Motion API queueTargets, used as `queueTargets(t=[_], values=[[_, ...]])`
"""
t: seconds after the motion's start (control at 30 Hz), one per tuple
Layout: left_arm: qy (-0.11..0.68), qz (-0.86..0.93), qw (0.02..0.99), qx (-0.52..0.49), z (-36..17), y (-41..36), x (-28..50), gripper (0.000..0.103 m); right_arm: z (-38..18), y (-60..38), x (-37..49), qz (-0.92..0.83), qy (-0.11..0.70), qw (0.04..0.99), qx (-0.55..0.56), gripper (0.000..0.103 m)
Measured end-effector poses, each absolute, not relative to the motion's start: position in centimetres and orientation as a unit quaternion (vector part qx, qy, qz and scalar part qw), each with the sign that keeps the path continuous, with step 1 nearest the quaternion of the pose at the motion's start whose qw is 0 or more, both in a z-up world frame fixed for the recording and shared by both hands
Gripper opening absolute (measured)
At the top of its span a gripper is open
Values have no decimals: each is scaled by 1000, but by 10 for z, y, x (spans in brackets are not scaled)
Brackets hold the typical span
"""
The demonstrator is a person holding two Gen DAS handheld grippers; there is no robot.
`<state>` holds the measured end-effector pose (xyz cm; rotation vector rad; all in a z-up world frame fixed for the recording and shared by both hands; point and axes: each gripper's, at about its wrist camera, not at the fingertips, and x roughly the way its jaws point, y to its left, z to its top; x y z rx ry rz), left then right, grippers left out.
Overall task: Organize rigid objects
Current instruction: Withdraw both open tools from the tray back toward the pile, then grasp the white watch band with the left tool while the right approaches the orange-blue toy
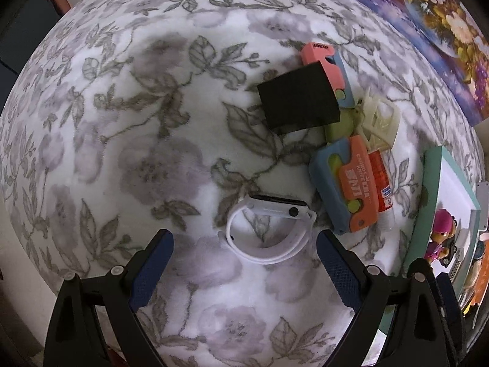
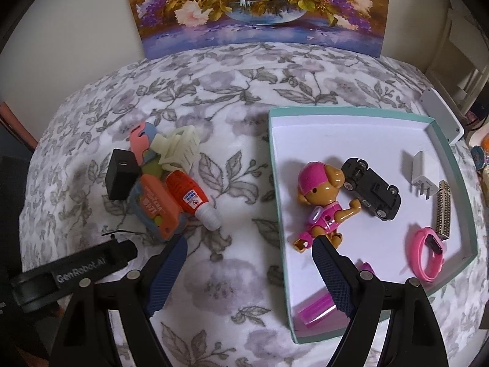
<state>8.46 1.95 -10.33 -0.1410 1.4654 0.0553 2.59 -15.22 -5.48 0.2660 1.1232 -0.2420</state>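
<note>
1. Watch (image 1: pixel 269 229), white-banded, lies on the floral cloth (image 1: pixel 122 153) in the left wrist view, just beyond the left gripper (image 1: pixel 244 263), whose jaws are spread wide and hold nothing.
2. At 2 o'clock from it, a black block (image 1: pixel 298 99) covers part of a pink-and-blue toy (image 1: pixel 328 61); the teal tray (image 1: pixel 437 202) is cut off at 3 o'clock.
3. Right wrist view: the right gripper (image 2: pixel 249 263) is released and empty, straddling the tray's left wall (image 2: pixel 276 183).
4. Only here is the tray's whole inside seen: dog figure (image 2: pixel 321 202), black car (image 2: pixel 371 188), pink band (image 2: pixel 428 257).
5. The white watch is hidden here.
</note>
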Motion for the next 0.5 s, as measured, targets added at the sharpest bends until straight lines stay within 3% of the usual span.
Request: queueTargets(t=[0.23,0.5], values=[[673,21,737,-54,-120,5,88,94,-58,-157,25,-120,534,827,128,86],[668,-16,740,-70,-123,-8,88,64,-60,-159,26,-123,535,826,128,86]])
